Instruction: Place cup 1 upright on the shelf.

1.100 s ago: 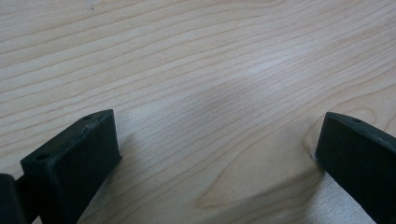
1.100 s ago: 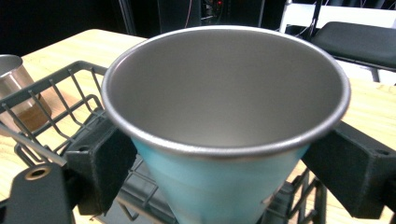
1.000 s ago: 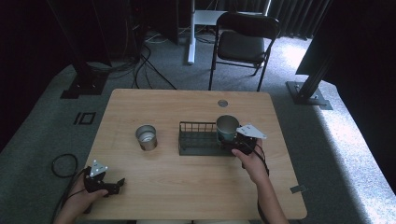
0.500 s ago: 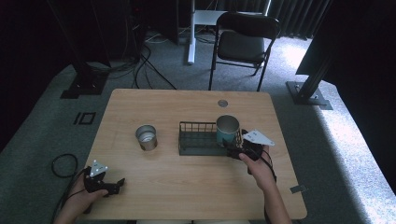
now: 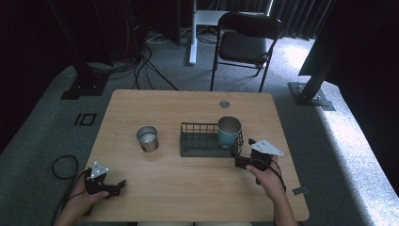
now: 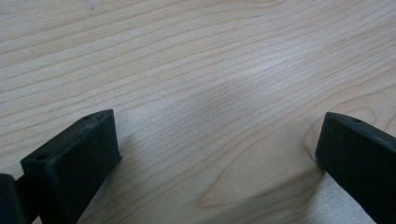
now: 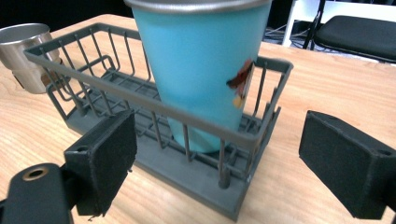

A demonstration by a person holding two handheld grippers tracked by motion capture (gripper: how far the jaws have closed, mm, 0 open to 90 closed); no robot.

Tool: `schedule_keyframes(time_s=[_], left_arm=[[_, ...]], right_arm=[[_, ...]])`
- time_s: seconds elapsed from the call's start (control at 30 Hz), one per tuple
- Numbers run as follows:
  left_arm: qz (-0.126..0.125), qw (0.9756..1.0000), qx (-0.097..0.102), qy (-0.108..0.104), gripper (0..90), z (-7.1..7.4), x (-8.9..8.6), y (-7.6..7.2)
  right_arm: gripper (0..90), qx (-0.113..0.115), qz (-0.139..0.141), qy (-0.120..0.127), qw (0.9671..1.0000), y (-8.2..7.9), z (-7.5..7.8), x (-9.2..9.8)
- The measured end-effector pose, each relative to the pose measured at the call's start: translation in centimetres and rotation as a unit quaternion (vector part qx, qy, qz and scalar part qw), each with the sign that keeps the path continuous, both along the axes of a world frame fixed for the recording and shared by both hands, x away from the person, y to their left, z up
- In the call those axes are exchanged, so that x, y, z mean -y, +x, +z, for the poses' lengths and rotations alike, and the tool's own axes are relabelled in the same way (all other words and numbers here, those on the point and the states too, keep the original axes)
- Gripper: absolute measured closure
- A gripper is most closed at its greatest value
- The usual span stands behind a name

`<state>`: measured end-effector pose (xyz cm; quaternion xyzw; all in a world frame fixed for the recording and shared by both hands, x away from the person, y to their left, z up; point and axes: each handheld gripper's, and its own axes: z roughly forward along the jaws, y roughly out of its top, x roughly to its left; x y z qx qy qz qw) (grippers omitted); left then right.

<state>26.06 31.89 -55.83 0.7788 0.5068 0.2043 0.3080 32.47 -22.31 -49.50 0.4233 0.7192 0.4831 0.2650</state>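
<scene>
Right gripper (image 7: 219, 163): jaws standing wide apart, gripping nothing, facing the wire basket (image 7: 140, 100) from just beside its near right corner. Teal tumbler (image 7: 201, 70): standing upright in the basket's right end, long axis vertical, steel-rimmed mouth pointing up. Left gripper (image 6: 210, 154): jaws spread wide, empty, resting over bare tabletop (image 6: 196, 70), well apart from the basket. Steel cup (image 5: 147, 138): sitting left of the basket.

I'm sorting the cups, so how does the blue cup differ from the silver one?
The blue cup is taller and teal with a metal rim; the silver cup is shorter and bare metal. The blue cup stands inside the wire basket; the silver cup sits on the table beside it. Both stand upright, open-topped.
</scene>
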Motion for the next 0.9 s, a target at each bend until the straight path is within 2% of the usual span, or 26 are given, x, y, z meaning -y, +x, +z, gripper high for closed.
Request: schedule_keyframes(time_s=[0.43, 0.9], left_arm=[[0.0, 1.0, 0.0, 0.0, 0.2, 0.0, 0.0, 0.0], [0.0, 1.0, 0.0, 0.001, 0.2, 0.0, 0.0, 0.0]], right_arm=[[11.2, -0.023, -0.004, -0.024, 0.9994, -1.0, -2.1, 2.1], [11.2, -0.055, -0.025, -0.025, 0.9978, -2.3, -4.0, 4.6]])
